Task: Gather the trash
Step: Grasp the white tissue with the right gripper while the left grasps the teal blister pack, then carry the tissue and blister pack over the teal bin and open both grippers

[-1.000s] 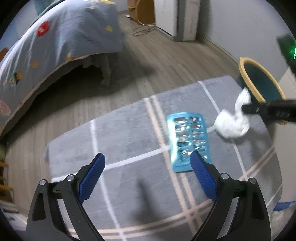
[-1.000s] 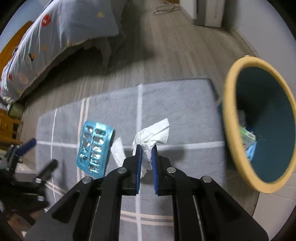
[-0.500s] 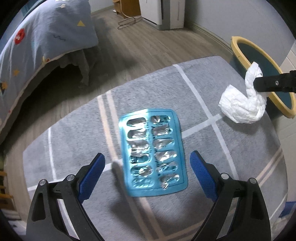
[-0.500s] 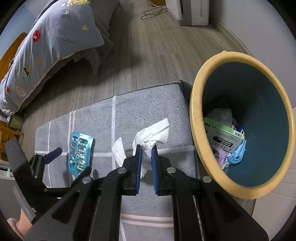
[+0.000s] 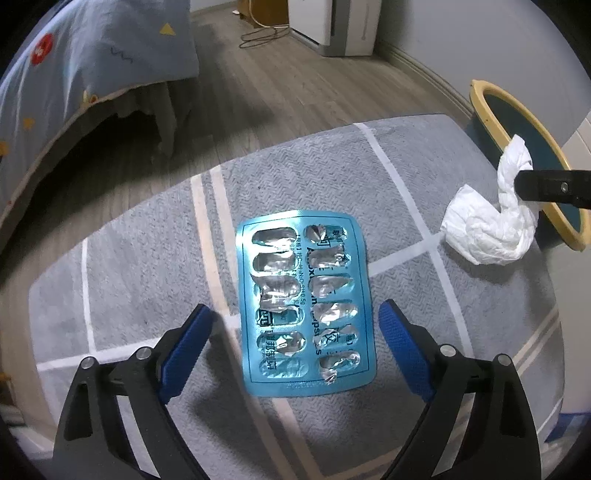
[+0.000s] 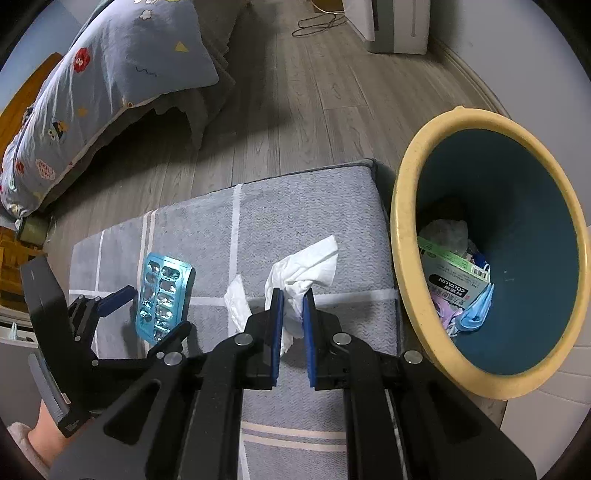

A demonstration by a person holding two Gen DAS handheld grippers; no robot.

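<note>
A blue used pill blister pack (image 5: 306,310) lies flat on the grey rug (image 5: 147,258). My left gripper (image 5: 295,332) is open, its fingers on either side of the pack's near half, just above it. The pack also shows in the right wrist view (image 6: 162,295). My right gripper (image 6: 292,306) is shut on a crumpled white tissue (image 6: 303,269) and holds it above the rug, left of the bin. The tissue also shows in the left wrist view (image 5: 491,229). The yellow-rimmed blue bin (image 6: 402,206) stands at the rug's right edge with trash inside.
A bed with a patterned grey-blue cover (image 6: 92,96) stands on the wood floor beyond the rug. A white appliance (image 6: 399,22) and a cable (image 6: 317,22) are by the far wall. The bin holds a box (image 6: 454,277) and a face mask (image 6: 476,314).
My left gripper has moved in over the blister pack, which is now between its fingers. My right gripper has carried the tissue closer to the bin.
</note>
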